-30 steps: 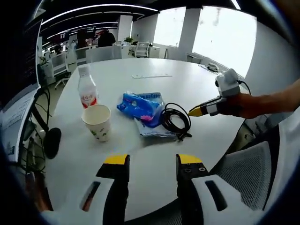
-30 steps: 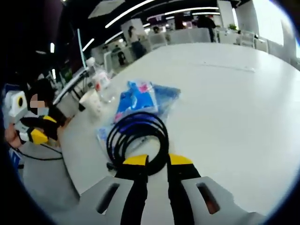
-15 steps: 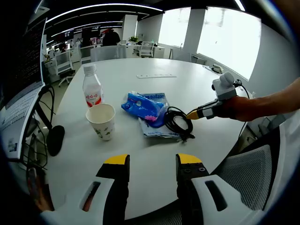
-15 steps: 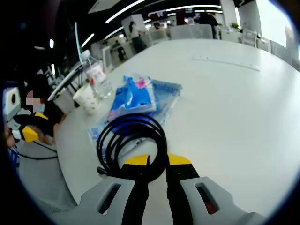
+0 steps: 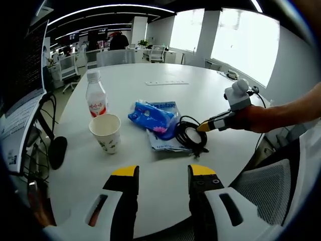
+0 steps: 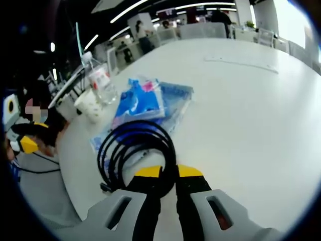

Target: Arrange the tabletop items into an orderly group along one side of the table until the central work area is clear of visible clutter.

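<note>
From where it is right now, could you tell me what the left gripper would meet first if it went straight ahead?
Probably the blue packet lying on the flat pouch, ahead of the left gripper across bare table. The paper cup sits off to one side; depth is uncertain.

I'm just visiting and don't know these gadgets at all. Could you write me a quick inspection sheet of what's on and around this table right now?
Surface: round white table, bare at the near edge.
Job's things: plastic bottle upright beside a paper cup; blue packet lying on a flat plastic bag.
Clutter: long white strip lying far across the table.
Grippers: left gripper open, holding nothing; right gripper closed on the coiled cable.
Cables: black coil resting against the packet and bag; dark wires hanging at the table's left side.
Surroundings: open office, desks, chairs, bright windows, people in the distance.
</note>
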### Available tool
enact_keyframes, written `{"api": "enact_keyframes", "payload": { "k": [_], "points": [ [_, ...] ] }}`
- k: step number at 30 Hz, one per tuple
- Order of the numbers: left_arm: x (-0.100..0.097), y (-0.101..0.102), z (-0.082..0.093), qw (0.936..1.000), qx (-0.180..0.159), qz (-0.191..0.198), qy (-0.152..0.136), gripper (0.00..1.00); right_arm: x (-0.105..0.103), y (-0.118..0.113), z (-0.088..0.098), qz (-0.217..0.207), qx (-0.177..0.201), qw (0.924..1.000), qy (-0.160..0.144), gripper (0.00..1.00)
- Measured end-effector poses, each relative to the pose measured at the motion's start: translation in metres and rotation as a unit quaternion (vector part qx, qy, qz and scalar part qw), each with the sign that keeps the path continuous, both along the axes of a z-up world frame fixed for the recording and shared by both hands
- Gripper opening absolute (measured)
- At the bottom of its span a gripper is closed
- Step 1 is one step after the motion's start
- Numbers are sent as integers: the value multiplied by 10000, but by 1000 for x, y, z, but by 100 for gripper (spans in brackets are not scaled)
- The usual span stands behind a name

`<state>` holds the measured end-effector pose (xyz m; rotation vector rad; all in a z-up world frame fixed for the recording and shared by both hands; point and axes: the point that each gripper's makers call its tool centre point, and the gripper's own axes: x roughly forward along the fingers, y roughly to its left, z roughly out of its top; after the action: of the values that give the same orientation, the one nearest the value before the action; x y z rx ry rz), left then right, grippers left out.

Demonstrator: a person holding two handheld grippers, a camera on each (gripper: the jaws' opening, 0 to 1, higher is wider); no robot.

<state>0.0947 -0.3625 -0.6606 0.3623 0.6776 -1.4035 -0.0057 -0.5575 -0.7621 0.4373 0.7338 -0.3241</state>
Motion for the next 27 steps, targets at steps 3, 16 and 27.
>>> {"api": "enact_keyframes", "payload": {
  "k": [3, 16, 27],
  "points": [
    [-2, -1, 1, 10000, -14, -21, 15, 37, -4, -2, 1, -55, -24, 10000, -33, 5],
    [-13, -3, -4, 9996, 45, -285, 43, 37, -40, -9, 14, -378, -26, 9991, -184, 0],
    [-17, -13, -1, 9988, -17, -490, 25, 37, -70, -22, 21, -636, -83, 9977, -238, 0]
  ]
}}
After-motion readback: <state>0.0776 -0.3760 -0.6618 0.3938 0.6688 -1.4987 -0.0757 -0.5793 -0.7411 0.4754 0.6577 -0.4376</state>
